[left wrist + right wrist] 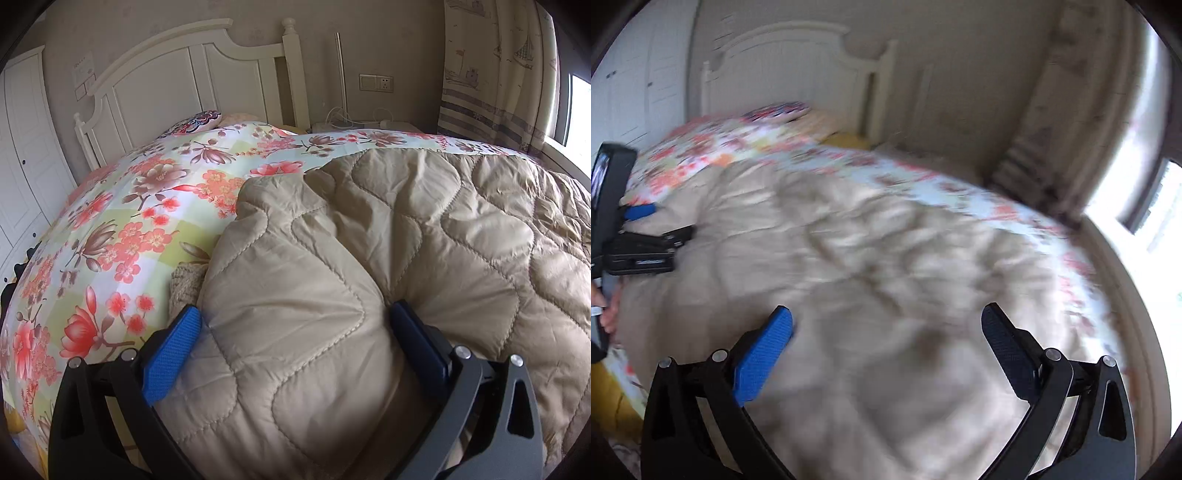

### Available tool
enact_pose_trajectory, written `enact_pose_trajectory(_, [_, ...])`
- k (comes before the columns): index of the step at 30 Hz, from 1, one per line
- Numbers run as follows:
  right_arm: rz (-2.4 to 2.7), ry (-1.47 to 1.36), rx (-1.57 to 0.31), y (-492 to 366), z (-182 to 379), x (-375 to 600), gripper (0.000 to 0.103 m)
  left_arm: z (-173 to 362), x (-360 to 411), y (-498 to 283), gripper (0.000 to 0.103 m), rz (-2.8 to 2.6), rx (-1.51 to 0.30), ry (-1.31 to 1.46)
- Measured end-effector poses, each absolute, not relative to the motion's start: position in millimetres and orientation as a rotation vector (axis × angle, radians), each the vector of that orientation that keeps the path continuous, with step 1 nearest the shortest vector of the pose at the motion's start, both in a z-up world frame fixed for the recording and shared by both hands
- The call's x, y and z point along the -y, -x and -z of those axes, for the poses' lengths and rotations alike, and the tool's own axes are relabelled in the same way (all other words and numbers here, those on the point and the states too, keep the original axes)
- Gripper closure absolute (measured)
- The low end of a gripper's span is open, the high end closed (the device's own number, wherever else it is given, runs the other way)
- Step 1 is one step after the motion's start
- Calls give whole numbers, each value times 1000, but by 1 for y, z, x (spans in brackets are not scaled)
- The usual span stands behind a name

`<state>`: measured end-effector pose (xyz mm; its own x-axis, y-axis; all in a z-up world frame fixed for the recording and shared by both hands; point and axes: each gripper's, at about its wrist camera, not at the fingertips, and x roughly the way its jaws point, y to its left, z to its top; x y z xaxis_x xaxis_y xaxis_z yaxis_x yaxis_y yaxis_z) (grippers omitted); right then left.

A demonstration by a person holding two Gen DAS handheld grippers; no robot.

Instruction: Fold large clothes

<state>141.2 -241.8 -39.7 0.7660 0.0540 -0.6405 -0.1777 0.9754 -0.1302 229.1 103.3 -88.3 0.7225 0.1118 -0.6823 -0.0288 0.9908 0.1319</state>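
Note:
A large beige quilted cover [443,229] lies rumpled on a bed with a floral sheet [129,221]. My left gripper [295,325] is open at full width, and a thick bunched fold of the cover fills the gap between its blue fingers [177,343]. The right wrist view is motion-blurred. It shows my right gripper [886,325] open above the cover [868,240], with nothing clamped. At that view's left edge sits the left gripper [639,221], low on the cover's edge and held by a hand [609,314].
A white headboard [166,74] and a patterned pillow [199,120] stand at the bed's far end. A nightstand [369,127] with cables sits beside it. A curtain [491,74] and a window [580,110] are on the right, white wardrobe doors [26,147] on the left. A knitted beige piece [184,280] peeks from under the cover.

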Motion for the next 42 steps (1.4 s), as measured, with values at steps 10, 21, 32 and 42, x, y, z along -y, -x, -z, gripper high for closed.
enact_pose_trajectory(10, [-26, 61, -712, -105, 62, 332, 6, 88, -104, -228, 2, -81, -762, -117])
enact_pose_trajectory(21, [-106, -153, -740, -77, 89, 384, 5, 88, -104, -227, 2, -87, -762, -117])
enact_pose_trajectory(32, [-177, -681, -751, 8, 111, 438, 5, 89, -104, -227, 2, -81, -765, -105])
enact_pose_trajectory(42, [-62, -559, -911, -11, 104, 401, 5, 90, -106, -228, 2, -75, -768, -97])
